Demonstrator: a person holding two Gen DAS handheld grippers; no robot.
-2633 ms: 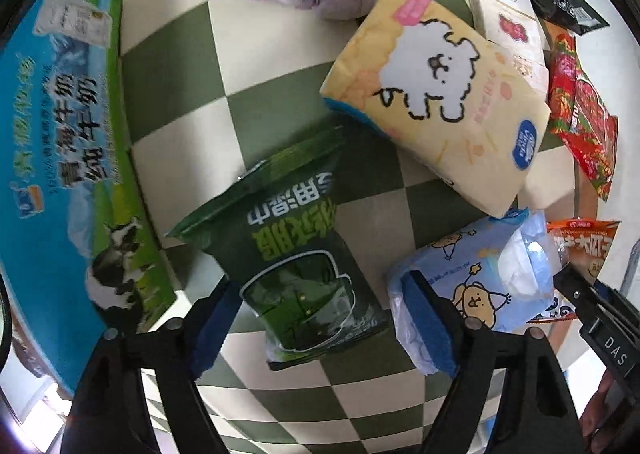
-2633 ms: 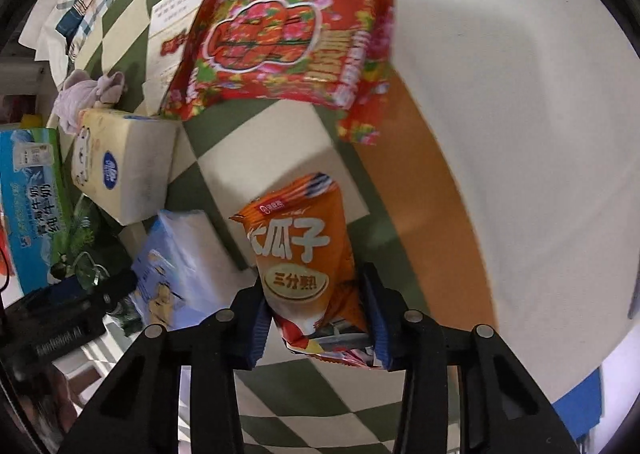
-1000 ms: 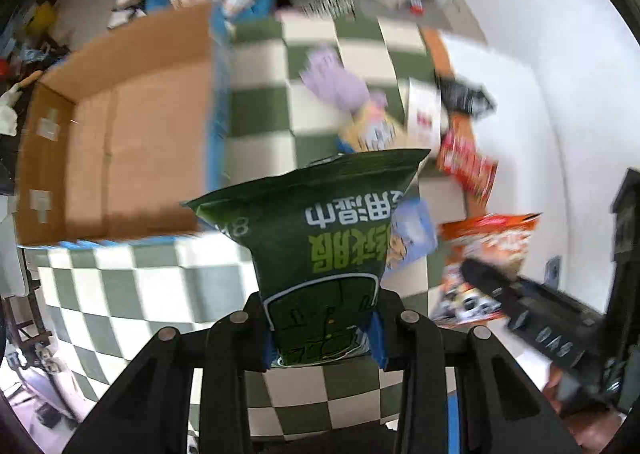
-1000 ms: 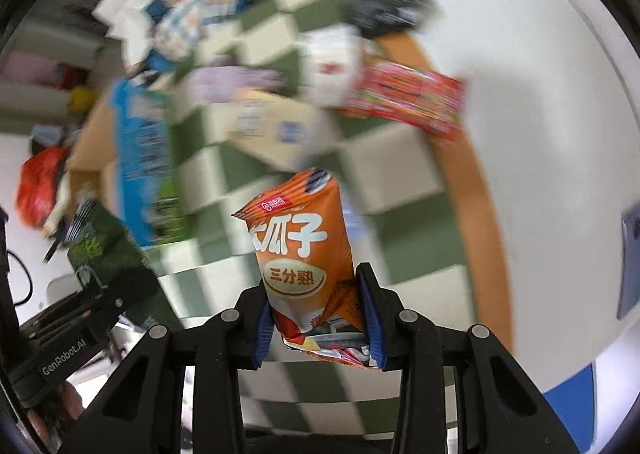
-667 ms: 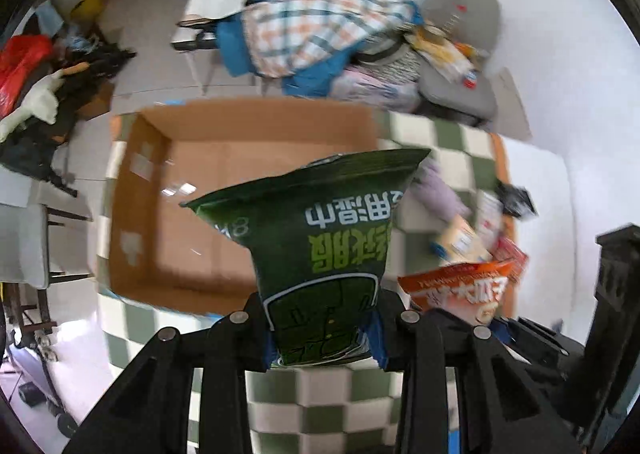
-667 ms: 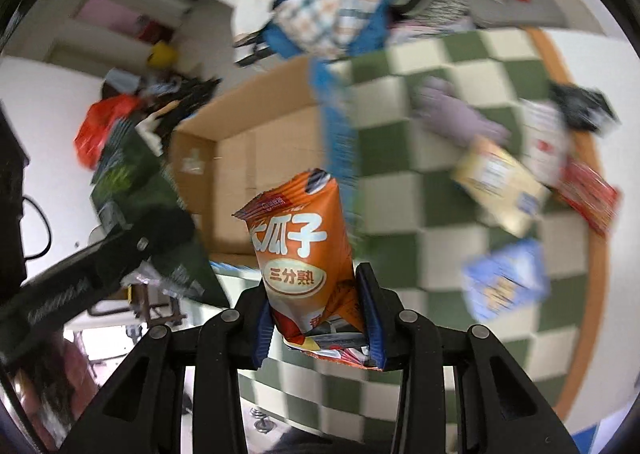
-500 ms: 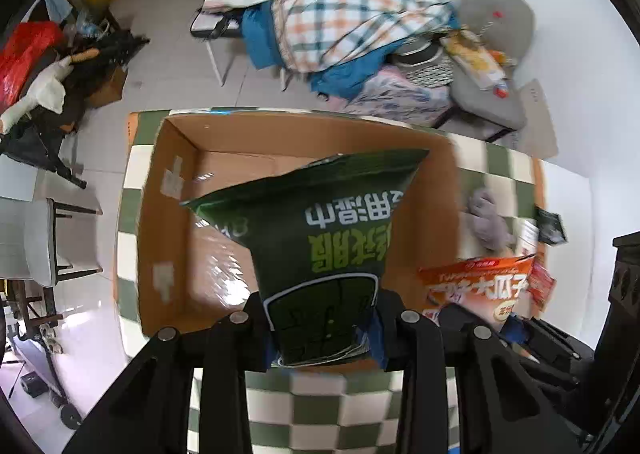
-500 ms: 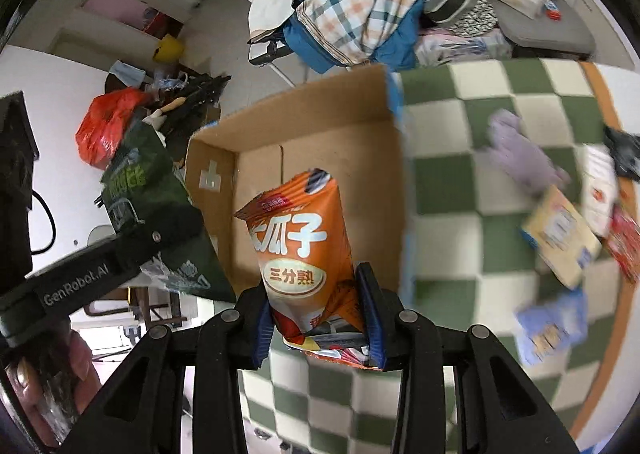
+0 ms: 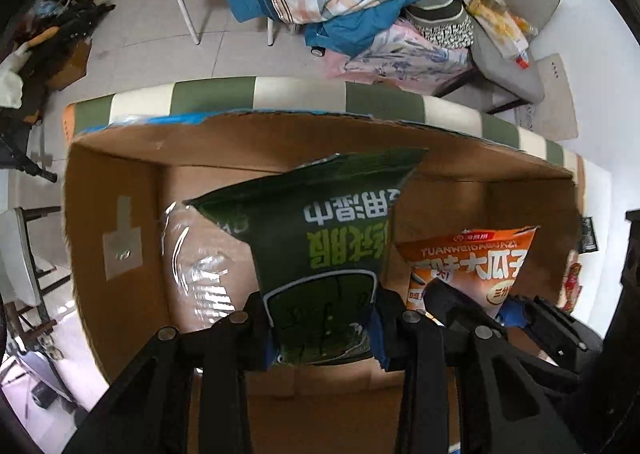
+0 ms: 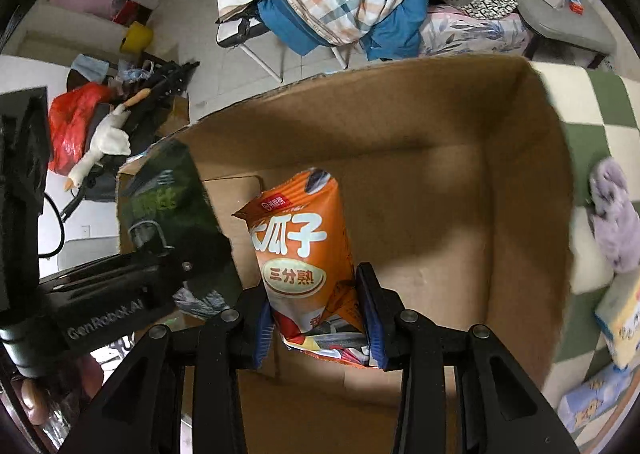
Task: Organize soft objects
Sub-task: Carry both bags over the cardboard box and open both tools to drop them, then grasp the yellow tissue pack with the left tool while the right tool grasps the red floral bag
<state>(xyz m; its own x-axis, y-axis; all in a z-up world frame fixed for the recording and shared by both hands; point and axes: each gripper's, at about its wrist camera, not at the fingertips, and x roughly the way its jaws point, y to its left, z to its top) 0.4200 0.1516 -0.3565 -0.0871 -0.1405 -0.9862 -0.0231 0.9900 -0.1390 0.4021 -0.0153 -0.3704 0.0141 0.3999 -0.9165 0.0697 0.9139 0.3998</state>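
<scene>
Hovering now over the open cardboard box (image 9: 120, 214) filling mid-frame instead of the checkered tabletop (image 10: 600, 102), both jaws stay clamped: left gripper (image 9: 324, 328) holding the green packet (image 9: 320, 222), right gripper (image 10: 318, 324) the orange packet (image 10: 300, 250), ready for release.

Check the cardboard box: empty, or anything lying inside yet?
Looks empty. The brown cardboard box shows only bare floor and walls; the green snack bag and orange snack bag hang above it, clamped.
</scene>
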